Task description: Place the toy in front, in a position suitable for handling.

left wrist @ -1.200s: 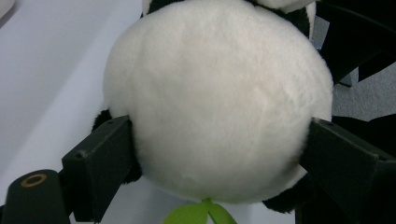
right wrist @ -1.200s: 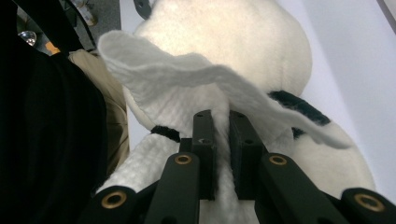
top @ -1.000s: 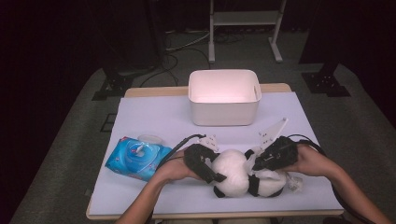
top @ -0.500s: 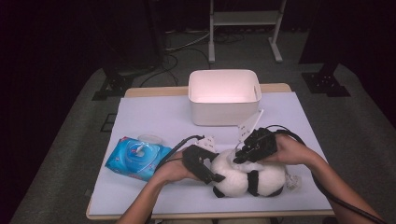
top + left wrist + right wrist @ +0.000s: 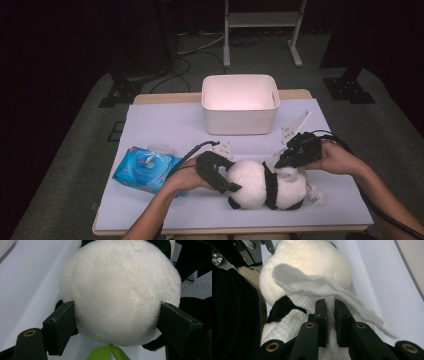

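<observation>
A black-and-white panda plush (image 5: 265,190) lies on the pale table sheet near the front edge. My left gripper (image 5: 231,184) clamps its round white head from the left, and both pads (image 5: 61,325) press into the fur of the panda (image 5: 120,290). My right gripper (image 5: 284,164) sits over the panda's right end, shut on a white wipe (image 5: 288,173). In the right gripper view the wipe (image 5: 312,285) fans out from the nearly closed right gripper (image 5: 330,307) and lies against the plush (image 5: 312,255).
A white bin (image 5: 240,122) stands at the back centre of the sheet (image 5: 165,125). A blue pack of wipes (image 5: 147,169) lies at the left beside my left forearm, with a small round lid (image 5: 160,148) behind it.
The right gripper with the wipe slid left over the panda's body, then came back toward the right end. The left gripper kept its hold on the head.
</observation>
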`<state>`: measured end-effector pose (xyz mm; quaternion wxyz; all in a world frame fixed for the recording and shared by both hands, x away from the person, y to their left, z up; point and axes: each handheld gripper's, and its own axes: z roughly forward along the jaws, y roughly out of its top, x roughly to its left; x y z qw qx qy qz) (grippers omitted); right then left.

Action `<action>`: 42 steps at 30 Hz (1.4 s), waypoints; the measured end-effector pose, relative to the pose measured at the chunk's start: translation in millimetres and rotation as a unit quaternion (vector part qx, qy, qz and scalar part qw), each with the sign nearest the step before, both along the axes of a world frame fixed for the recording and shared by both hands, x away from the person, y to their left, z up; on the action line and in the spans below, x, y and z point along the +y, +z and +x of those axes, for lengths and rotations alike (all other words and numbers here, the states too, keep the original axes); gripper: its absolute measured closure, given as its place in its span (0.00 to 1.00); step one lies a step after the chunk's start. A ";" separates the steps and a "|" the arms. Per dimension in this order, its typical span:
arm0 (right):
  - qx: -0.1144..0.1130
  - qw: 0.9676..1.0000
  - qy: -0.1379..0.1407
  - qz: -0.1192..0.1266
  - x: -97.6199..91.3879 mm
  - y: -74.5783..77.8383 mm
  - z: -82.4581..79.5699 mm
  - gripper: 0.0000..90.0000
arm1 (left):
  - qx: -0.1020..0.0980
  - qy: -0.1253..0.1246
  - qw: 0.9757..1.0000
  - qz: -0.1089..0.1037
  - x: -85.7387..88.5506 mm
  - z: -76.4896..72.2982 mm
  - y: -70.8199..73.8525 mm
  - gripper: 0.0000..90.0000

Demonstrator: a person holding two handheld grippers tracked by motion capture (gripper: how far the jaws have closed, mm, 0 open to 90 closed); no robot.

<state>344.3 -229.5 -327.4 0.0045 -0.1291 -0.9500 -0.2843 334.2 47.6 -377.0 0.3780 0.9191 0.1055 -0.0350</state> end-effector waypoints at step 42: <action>-0.012 1.000 0.009 0.025 -1.1 -17.1 -39.4 0.91 | 0.052 -0.024 0.998 0.011 -37.9 9.8 -11.0 0.00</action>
